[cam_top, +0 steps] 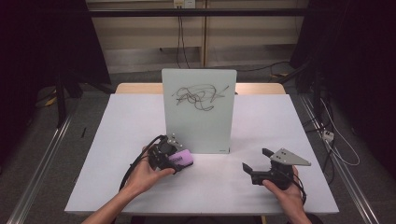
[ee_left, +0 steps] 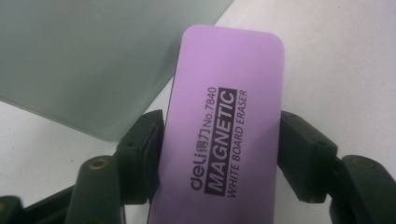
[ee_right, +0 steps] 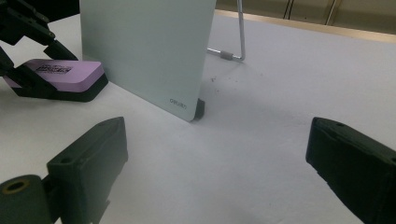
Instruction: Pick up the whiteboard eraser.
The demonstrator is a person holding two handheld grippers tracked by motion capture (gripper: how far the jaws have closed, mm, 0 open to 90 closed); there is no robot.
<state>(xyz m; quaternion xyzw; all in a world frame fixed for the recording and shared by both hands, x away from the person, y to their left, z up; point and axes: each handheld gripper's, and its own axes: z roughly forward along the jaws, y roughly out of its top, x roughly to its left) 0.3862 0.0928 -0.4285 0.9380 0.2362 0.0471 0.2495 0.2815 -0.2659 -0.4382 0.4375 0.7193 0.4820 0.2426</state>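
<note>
A purple whiteboard eraser [cam_top: 183, 157] [ee_left: 224, 116] lies on the white table at the foot of an upright whiteboard [cam_top: 198, 116]. My left gripper [cam_top: 177, 161] [ee_left: 222, 135] is shut on it, one pad against each long side. Black printing on the eraser's top reads "MAGNETIC WHITE BOARD ERASER". Black scribbles [cam_top: 201, 97] cover the upper part of the board. Farther right on the table, my right gripper [cam_top: 256, 158] [ee_right: 219, 140] stands open with nothing between its jaws, and it faces the board's lower corner [ee_right: 184, 105]. The right gripper view has the eraser [ee_right: 65, 72] at the left, beside the board.
The white table [cam_top: 130, 121] has bare surface around both hands. A thin metal stand [ee_right: 233, 53] props the board from behind. Cables run over the grey floor past the table's far and right edges [cam_top: 327, 135].
</note>
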